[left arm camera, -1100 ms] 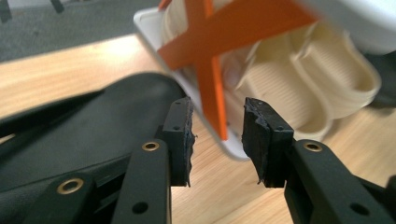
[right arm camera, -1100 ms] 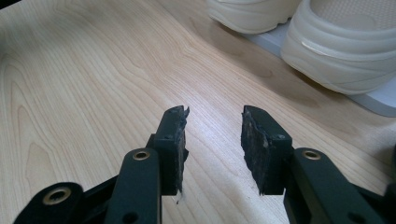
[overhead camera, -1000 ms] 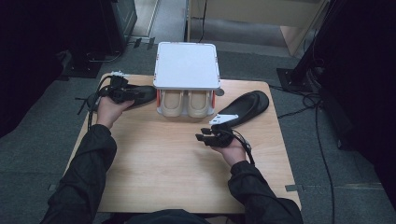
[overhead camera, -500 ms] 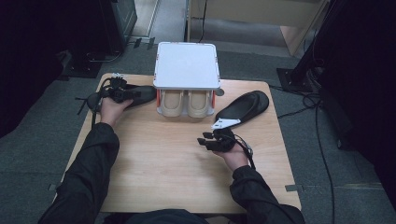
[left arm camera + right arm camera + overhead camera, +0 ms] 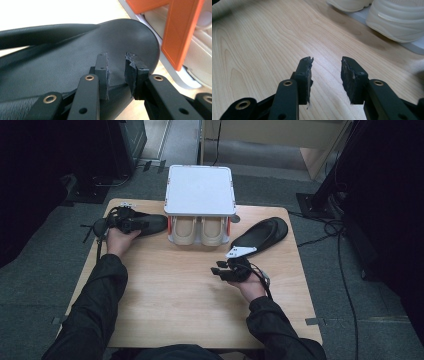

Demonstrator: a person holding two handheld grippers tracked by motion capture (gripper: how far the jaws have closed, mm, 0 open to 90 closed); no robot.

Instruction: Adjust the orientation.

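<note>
The left hand-held gripper (image 5: 116, 75) has just been closing and now pinches the edge of the black slipper (image 5: 145, 223), which lies on the worktop (image 5: 175, 290) just left of the white shoe rack (image 5: 200, 190). I judge the grasping step is in hand; next comes lifting it toward the rack. The right hand-held gripper (image 5: 325, 75) hovers spread and empty, right of the rack, near the second black slipper (image 5: 262, 234).

Black slipper (image 5: 145, 223) flat beside shoe rack (image 5: 200, 191)
</note>
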